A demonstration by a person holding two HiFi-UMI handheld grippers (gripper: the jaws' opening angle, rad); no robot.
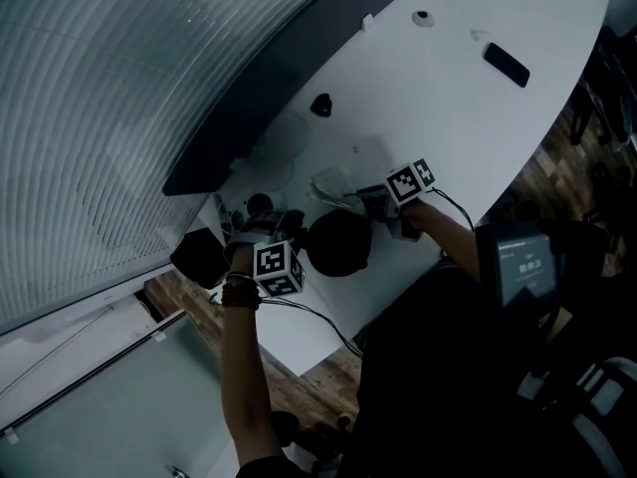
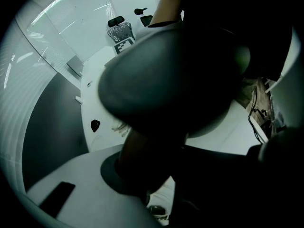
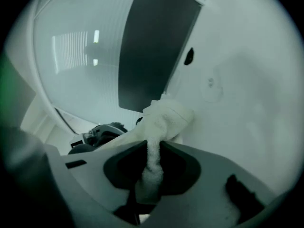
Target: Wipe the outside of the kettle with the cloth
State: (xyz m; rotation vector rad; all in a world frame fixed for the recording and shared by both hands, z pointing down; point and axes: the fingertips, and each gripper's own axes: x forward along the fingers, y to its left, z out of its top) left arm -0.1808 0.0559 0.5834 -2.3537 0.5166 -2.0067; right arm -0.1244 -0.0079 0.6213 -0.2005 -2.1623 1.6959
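Head view, surface: white curved table (image 1: 448,108) beside a slatted glass wall (image 1: 109,88), with a dark panel (image 1: 269,88) along the table's far edge.
Head view, kettle: black kettle (image 1: 338,244) stands near the table's front edge, between my two claws.
Head view, claws: my left gripper (image 1: 267,235) points down at the kettle's left side. My right gripper (image 1: 370,199) carries the pale cloth (image 1: 336,185) just beside the kettle; I cannot tell if they touch.
Head view, writing: lit screen (image 1: 525,262) by my right arm, text too small to read.
Head view, other items: black phone (image 1: 506,64) and small black object (image 1: 320,105), both well apart from the kettle.
Left gripper view, claw: left gripper (image 2: 142,172) clamped on a dark part under the kettle (image 2: 175,70), whose body blocks most of the table (image 2: 95,99).
Left gripper view, other: small black object (image 2: 95,125).
Right gripper view, claw: right gripper (image 3: 152,163) pinched on the cloth (image 3: 166,118), which bunches out ahead over the table (image 3: 247,80).
Right gripper view, background: dark panel (image 3: 152,42), small black object (image 3: 189,56).
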